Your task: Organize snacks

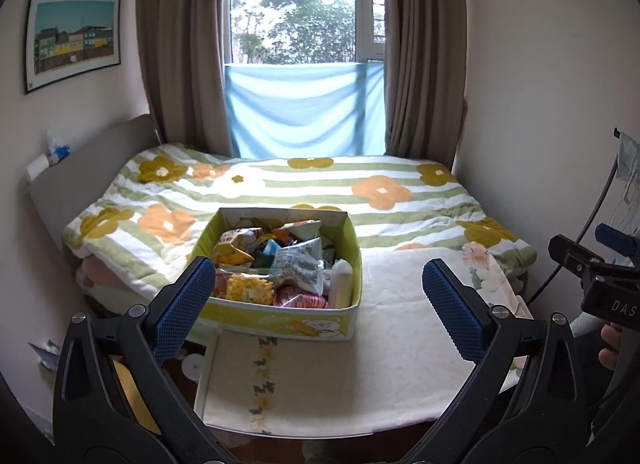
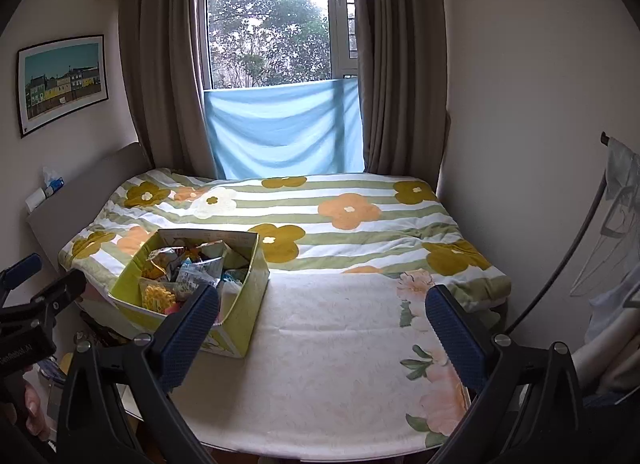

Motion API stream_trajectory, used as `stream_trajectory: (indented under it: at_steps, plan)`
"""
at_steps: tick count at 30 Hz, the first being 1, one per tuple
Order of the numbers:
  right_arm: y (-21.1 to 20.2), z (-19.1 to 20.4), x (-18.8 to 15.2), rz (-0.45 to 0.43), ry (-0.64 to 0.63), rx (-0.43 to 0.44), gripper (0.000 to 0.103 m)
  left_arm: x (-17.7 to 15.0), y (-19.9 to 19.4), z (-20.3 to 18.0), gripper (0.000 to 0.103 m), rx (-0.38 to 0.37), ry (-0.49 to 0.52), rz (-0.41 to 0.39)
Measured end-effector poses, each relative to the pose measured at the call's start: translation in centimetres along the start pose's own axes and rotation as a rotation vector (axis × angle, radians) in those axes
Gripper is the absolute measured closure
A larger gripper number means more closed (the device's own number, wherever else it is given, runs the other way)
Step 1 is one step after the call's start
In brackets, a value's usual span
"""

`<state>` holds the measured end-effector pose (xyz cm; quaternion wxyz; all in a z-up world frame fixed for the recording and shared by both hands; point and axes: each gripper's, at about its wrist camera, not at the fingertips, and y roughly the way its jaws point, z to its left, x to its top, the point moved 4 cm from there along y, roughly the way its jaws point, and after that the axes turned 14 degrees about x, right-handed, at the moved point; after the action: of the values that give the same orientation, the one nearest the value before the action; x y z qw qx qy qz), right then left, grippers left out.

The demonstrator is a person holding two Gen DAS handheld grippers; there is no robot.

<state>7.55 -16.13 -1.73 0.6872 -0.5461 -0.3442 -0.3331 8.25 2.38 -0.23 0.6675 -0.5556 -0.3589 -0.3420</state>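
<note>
Only left claw [image 1: 318,300] frames snack box [image 1: 280,314].

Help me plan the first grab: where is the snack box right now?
The snack box sits on the cream cloth at the bed's near left, dead ahead in the left wrist view and at lower left in the right wrist view, beside the flowered quilt.
</note>
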Motion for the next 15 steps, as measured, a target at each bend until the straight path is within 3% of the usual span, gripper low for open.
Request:
stream_trajectory:
  at_steps: [15]
  plan:
    - [-1.5,-0.1,-0.8,-0.012,0.001,-0.024,0.001,-1.0,-1.4,-0.1,0.000,-0.003,-0.007,-0.004]
